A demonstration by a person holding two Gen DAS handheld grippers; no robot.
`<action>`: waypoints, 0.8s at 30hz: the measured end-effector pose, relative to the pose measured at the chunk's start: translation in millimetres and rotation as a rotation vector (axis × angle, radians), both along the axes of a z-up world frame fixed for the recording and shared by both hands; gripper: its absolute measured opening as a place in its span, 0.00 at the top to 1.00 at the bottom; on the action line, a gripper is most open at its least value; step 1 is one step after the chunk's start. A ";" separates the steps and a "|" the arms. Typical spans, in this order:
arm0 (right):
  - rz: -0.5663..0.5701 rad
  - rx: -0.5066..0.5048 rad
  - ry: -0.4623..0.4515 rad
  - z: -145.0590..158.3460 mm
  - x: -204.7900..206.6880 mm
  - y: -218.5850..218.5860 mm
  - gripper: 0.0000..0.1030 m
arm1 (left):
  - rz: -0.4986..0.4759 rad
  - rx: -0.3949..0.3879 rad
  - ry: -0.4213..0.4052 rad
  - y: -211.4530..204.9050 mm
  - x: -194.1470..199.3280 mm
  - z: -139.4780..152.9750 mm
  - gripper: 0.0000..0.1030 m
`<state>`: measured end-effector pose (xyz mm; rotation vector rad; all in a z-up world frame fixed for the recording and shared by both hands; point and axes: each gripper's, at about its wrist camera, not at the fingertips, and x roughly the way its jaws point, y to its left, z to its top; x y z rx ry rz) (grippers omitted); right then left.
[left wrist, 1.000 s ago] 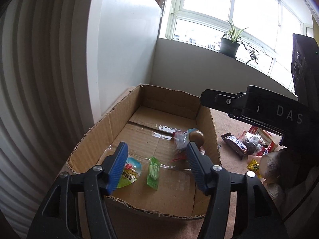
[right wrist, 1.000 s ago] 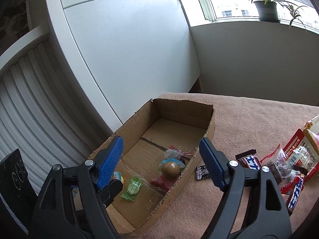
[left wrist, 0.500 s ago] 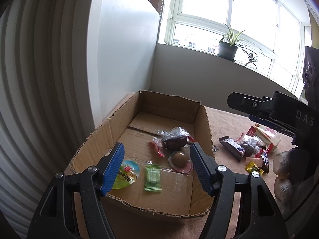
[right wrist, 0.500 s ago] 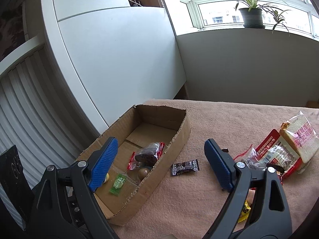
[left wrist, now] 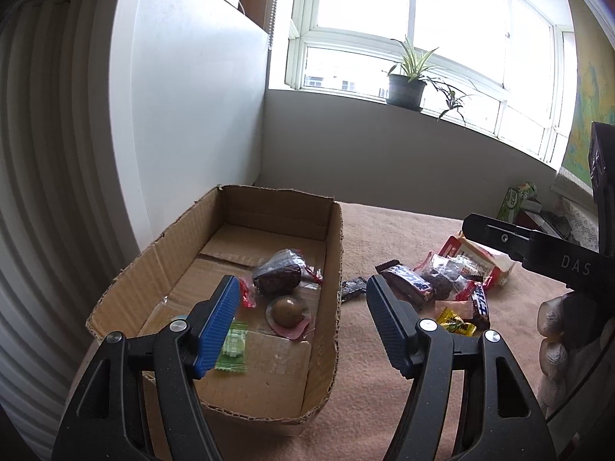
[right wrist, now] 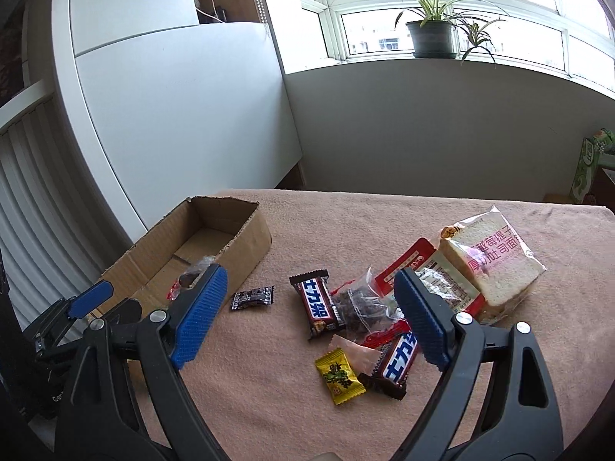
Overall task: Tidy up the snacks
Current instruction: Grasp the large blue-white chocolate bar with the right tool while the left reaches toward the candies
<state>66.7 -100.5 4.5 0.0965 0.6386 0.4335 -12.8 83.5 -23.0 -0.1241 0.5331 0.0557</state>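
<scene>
both tongs are spread and carry nothing. the left gripper [left wrist: 303, 322] hangs over the box [left wrist: 334, 253], where four snacks lie sorted; the right gripper [right wrist: 307, 319] hangs over the loose pile [right wrist: 361, 322] on the cloth [right wrist: 346, 223], probably to choose the next one.

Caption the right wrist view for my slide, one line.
Open right hand-held gripper above loose snacks on the pink cloth, cardboard box at left.
</scene>
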 end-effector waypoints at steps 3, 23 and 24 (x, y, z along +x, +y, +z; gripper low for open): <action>-0.023 0.017 0.040 -7.8 4.4 -24.1 0.12 | -0.035 0.003 0.000 -12.1 2.0 1.2 0.34; -0.028 0.034 0.311 -70.7 31.2 -60.7 0.44 | -0.303 -0.047 0.213 -102.2 36.4 -35.8 0.34; -0.024 0.038 0.318 -72.8 31.7 -60.8 0.44 | -0.311 -0.055 0.226 -104.0 38.3 -38.1 0.34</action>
